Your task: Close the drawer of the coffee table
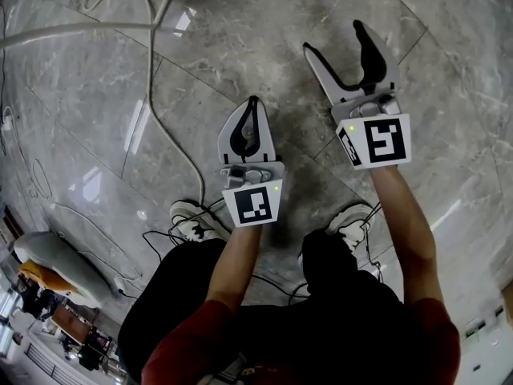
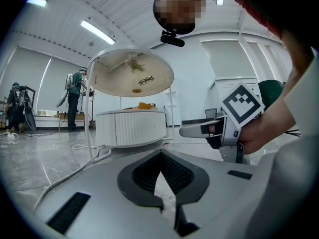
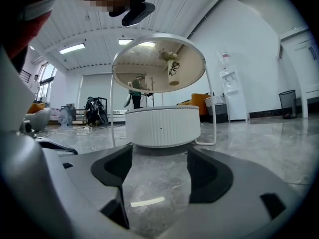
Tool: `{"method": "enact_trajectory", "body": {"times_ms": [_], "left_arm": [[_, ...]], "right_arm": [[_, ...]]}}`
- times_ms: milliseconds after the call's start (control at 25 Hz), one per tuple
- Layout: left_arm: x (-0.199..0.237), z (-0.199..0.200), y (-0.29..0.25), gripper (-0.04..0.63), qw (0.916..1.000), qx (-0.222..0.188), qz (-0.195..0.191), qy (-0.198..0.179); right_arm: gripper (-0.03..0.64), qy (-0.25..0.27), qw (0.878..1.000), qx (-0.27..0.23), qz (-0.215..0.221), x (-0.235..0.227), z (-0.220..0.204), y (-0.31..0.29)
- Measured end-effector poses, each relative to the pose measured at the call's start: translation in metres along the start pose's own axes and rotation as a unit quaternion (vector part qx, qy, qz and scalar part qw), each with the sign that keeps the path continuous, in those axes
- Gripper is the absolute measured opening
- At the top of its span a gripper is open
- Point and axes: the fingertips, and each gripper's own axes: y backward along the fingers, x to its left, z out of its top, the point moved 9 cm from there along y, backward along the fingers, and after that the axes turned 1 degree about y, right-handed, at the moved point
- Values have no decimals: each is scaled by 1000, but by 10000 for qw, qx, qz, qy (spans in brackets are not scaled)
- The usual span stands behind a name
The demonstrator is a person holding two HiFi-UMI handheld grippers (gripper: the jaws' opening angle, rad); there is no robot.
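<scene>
I stand on the marble floor (image 1: 264, 62), well short of the coffee table (image 3: 189, 68) ahead, so I judge this is the approach step. The ribbed white drum (image 3: 162, 127) under its round tabletop should hold the drawer, though I cannot tell where it stands open. My left tongs (image 1: 253, 103) are pressed together and my right tongs (image 1: 333, 36) gape apart, both empty, both pointing at the table. Next I must step closer, find the drawer front and push it in.
</scene>
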Motion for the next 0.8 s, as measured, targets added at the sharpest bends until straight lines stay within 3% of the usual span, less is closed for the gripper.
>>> {"method": "enact_trajectory", "body": {"times_ms": [520,800], "left_arm": [[-2,7,-2,12,9999,-43,-143,-41],[-3,8,-3,12,9998,-99,-162,-46]], "right_arm": [[327,-119,9974,351,-611,-1,-17,98],[327,-262,9959,423,-758,-1,-22,113]]}}
